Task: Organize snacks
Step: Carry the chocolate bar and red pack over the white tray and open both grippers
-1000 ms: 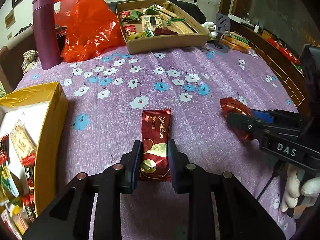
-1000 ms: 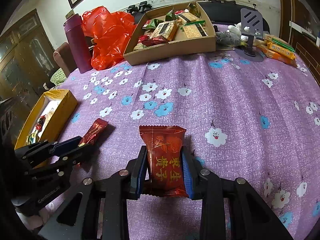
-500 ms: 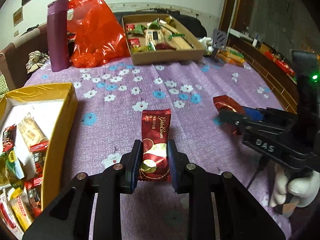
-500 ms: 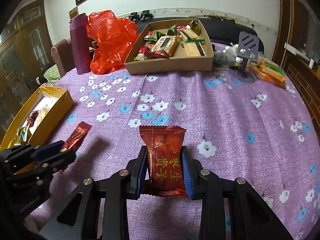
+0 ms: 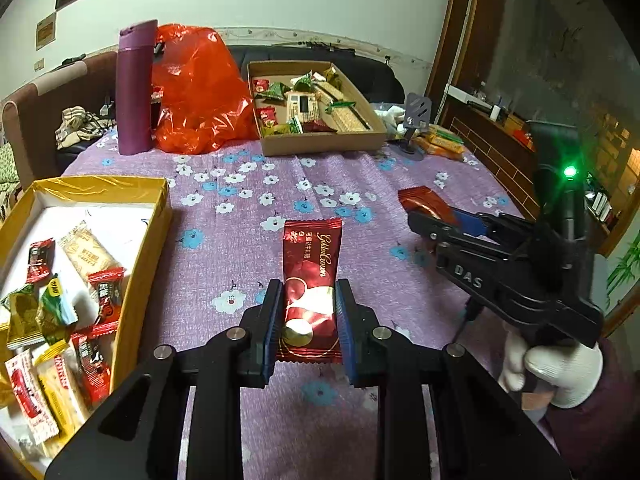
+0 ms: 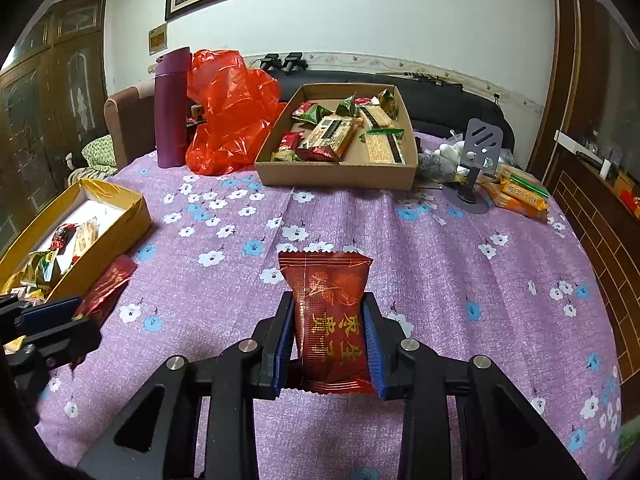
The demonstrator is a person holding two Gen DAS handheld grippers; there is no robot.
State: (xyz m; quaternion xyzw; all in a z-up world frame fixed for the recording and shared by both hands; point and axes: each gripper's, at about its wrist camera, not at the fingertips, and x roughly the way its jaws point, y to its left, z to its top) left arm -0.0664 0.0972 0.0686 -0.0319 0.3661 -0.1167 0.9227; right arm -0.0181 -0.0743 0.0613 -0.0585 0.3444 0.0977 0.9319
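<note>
Both grippers have risen since a second ago, each lifting its snack clear of the purple flowered tabletop (image 6: 460,264). The left gripper (image 5: 309,312) has its jaws clamped on a dark red Golden Crown bar wrapper (image 5: 312,280), now nearer the yellow cardboard box (image 5: 148,240) of snacks. The right gripper (image 6: 329,334) stays clamped on a red foil packet with gold characters (image 6: 326,308).

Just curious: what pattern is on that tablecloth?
Purple tablecloth with white and blue flowers, clearest in the right wrist view.
</note>
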